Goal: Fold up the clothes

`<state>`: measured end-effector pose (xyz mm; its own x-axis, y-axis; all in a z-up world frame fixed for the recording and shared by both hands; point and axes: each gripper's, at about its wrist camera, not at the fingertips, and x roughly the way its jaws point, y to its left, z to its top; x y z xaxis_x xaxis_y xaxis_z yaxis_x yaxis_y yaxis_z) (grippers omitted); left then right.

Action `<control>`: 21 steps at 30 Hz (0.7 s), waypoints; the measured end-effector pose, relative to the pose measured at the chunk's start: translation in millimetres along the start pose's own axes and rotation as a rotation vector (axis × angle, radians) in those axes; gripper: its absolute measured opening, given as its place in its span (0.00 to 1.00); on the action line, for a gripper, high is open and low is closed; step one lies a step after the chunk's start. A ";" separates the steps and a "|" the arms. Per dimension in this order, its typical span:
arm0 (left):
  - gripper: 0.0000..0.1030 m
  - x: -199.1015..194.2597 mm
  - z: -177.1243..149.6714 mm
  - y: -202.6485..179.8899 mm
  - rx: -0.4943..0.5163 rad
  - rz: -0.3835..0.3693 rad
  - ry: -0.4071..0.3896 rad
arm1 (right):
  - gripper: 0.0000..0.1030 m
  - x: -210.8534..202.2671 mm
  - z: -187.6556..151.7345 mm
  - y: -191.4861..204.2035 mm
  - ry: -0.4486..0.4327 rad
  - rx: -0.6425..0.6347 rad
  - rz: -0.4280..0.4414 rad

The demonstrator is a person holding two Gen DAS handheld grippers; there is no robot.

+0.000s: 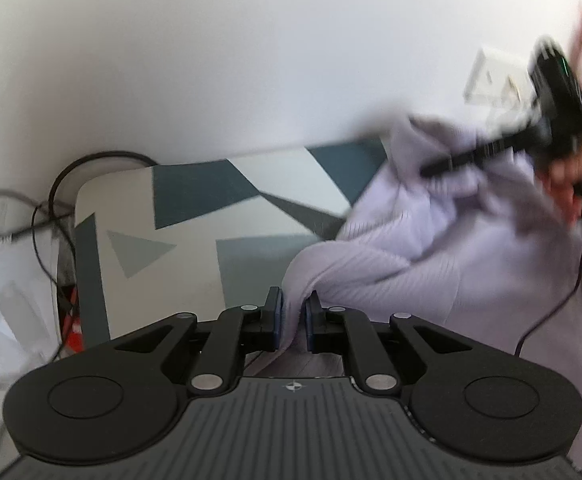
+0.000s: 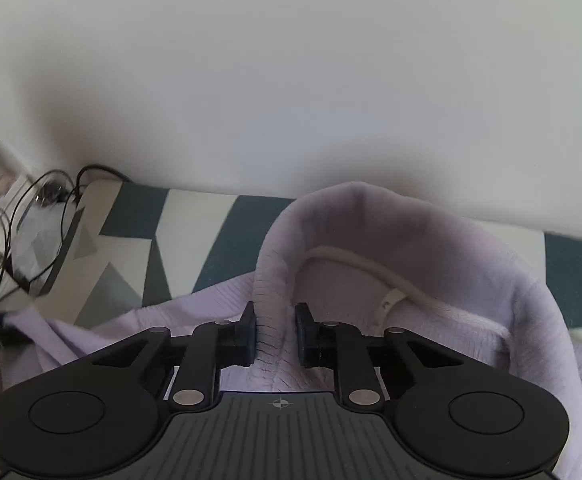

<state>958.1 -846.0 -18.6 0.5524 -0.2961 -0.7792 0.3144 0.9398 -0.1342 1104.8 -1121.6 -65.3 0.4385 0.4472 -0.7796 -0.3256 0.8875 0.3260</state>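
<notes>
On the patterned table cover [image 2: 195,220], against a pale wall, a lilac knit garment [image 1: 431,264] is lying in a loose heap, partly lifted and bunched rather than spread flat. It is looking soft, ribbed and limp, probably light, so it is likely to sag and stretch wherever it is not supported; a thick rolled edge or a seam is offering a surer hold than a single thin layer.

The left gripper [image 1: 293,322] is pinching a thin fold of the garment's edge, its jaws drawn narrow with cloth running up between the pads. The right gripper [image 2: 275,332] is clamping a thicker rolled band, apparently the ribbed neckline or hood edge, which is arching up and away in front of it; the jaws are standing a little wider because of that bulk.

The left wrist view is showing what the right cannot: the other tool from outside, blurred, with a hand [image 1: 571,176] wrapped round its handle and a thin cable [image 1: 559,304] trailing over the cloth. The right wrist view alone is showing a white cord or tape [image 2: 371,264] inside the neckline. Both views are catching tangled black cables [image 2: 47,200] past the table's far left corner.
</notes>
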 end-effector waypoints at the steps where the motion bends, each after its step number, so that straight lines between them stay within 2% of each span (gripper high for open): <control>1: 0.11 -2.1 2.0 4.5 -0.038 -0.002 -0.009 | 0.15 -1.6 2.6 1.3 -0.016 -0.008 0.002; 5: 0.11 -3.3 10.5 28.6 -0.157 0.008 -0.037 | 0.14 -23.2 25.0 -7.7 -0.220 0.078 0.036; 7: 0.11 8.0 11.3 39.9 -0.178 0.026 -0.018 | 0.13 -22.5 32.5 -9.7 -0.272 0.098 0.030; 9: 0.11 22.8 10.4 49.1 -0.188 0.058 0.019 | 0.13 -7.0 33.6 -4.9 -0.254 0.075 0.003; 11: 0.12 34.4 7.6 50.9 -0.160 0.123 0.049 | 0.14 10.4 29.3 0.5 -0.224 0.055 -0.028; 13: 0.21 39.7 5.1 53.2 -0.150 0.164 0.073 | 0.15 24.9 24.7 3.1 -0.194 0.047 -0.045; 14: 0.22 39.2 4.2 53.9 -0.149 0.169 0.077 | 0.20 29.6 22.7 2.2 -0.177 0.056 -0.046; 17: 0.39 33.1 1.8 50.7 -0.133 0.178 0.082 | 0.45 28.7 19.8 -2.8 -0.163 0.096 -0.055; 18: 0.51 31.6 1.5 48.9 -0.124 0.184 0.085 | 0.45 27.0 18.8 -4.2 -0.160 0.105 -0.056; 19: 0.56 29.8 1.2 46.9 -0.117 0.187 0.088 | 0.45 24.9 17.7 -5.3 -0.158 0.106 -0.050; 21: 0.55 27.7 0.4 43.3 -0.096 0.183 0.092 | 0.43 19.7 16.3 -9.9 -0.140 0.107 -0.035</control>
<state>987.3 -813.5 -45.8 0.5195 -0.1064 -0.8478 0.1378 0.9897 -0.0397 1130.3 -1119.7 -75.2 0.5625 0.4206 -0.7118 -0.2204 0.9061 0.3612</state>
